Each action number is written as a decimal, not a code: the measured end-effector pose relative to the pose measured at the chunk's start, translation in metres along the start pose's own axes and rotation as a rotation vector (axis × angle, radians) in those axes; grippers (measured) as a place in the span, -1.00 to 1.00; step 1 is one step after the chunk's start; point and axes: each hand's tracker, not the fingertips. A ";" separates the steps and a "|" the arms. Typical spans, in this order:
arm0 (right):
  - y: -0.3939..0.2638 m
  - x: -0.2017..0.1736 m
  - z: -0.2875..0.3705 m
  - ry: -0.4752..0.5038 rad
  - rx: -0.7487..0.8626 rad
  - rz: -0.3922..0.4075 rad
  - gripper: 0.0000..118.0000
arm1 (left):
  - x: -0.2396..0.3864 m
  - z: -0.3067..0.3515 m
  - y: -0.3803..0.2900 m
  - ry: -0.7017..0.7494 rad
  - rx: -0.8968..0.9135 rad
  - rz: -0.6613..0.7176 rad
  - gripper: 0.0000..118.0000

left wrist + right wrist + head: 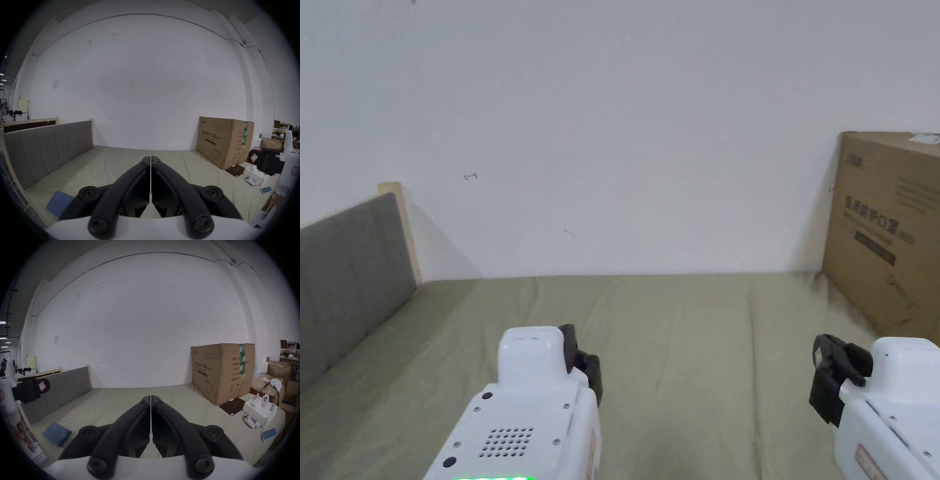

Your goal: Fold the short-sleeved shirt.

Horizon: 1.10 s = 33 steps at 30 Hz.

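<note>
At the near left edge of the bed (113,404), beside the headboard (68,386), I see a folded blue cloth (56,433), possibly the shirt. Both my left hand-held gripper (151,158) and right hand-held gripper (151,397) hover empty, jaws together. I'd open them before reaching; the middle is free, the cardboard box (222,373) crowds the right.

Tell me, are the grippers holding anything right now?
No, nothing. The left gripper and the right gripper are both shut with nothing between the jaws, above the green sheet.
</note>
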 end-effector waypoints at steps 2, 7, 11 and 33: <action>-0.003 0.004 -0.002 -0.025 -0.005 0.006 -1.00 | 0.000 -0.001 -0.002 0.013 -0.008 -0.011 -0.99; -0.002 0.010 0.001 -0.031 -0.031 0.019 -0.99 | -0.001 0.005 -0.011 0.034 -0.028 -0.002 -0.98; 0.002 0.007 0.004 -0.029 -0.032 0.012 0.05 | -0.004 0.007 -0.014 -0.014 -0.047 0.002 0.16; -0.002 -0.007 0.007 -0.057 -0.047 0.042 0.92 | -0.009 0.015 -0.003 -0.015 0.002 0.055 0.82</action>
